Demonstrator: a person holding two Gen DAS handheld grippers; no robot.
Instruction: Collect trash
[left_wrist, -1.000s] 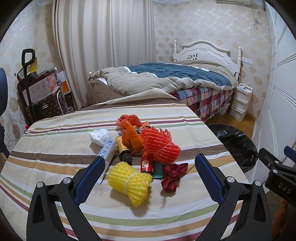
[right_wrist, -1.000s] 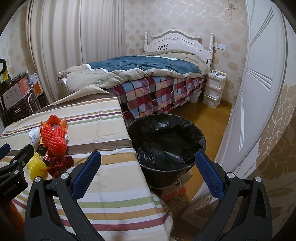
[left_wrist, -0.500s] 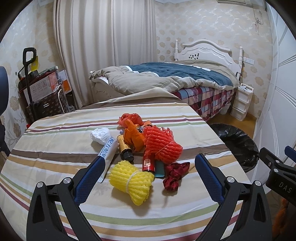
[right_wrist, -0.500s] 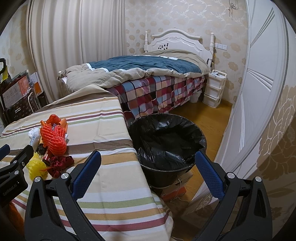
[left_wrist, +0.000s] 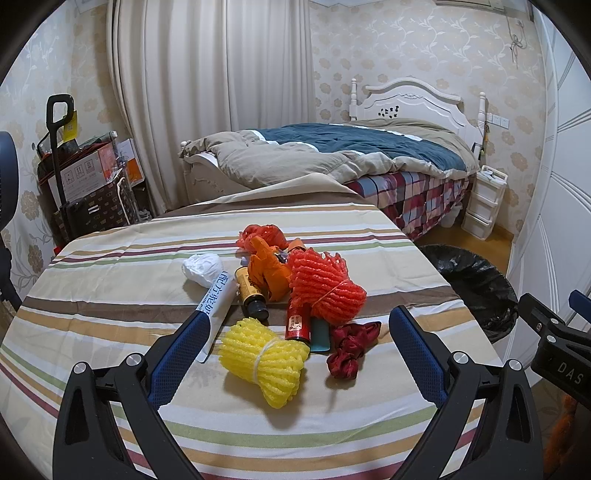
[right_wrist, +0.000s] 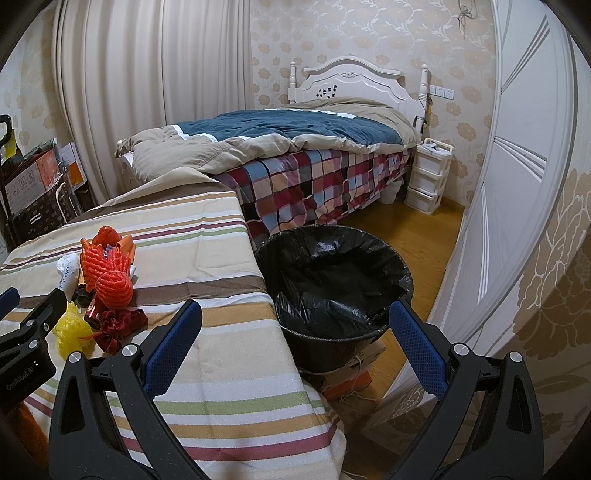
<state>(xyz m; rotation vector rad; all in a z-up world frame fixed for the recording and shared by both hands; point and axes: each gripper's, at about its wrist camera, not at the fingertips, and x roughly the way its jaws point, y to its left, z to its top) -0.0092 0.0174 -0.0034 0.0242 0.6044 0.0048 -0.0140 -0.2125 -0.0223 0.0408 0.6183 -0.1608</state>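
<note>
A heap of trash lies on the striped table (left_wrist: 110, 317): a yellow foam net (left_wrist: 264, 360), an orange foam net (left_wrist: 325, 290), a dark red ribbon (left_wrist: 351, 349), a red tube (left_wrist: 297, 321), a brown bottle (left_wrist: 251, 295), a white tube (left_wrist: 216, 306) and a crumpled white tissue (left_wrist: 202, 268). My left gripper (left_wrist: 295, 325) hovers open just before the yellow net, holding nothing. My right gripper (right_wrist: 293, 315) is open and empty near the table's right edge, facing the black-lined bin (right_wrist: 334, 291) on the floor. The heap shows as orange foam net (right_wrist: 110, 278) in the right wrist view.
A bed (right_wrist: 295, 147) with a checked skirt stands behind the table and bin. A white drawer unit (right_wrist: 430, 175) sits by the headboard. White wardrobe doors (right_wrist: 517, 184) run along the right. Boxes and a trolley (left_wrist: 74, 173) stand at the far left.
The left wrist view has shifted slightly, bringing the trash heap a little nearer and to the right. The right gripper has hardly moved. Both stay open.
</note>
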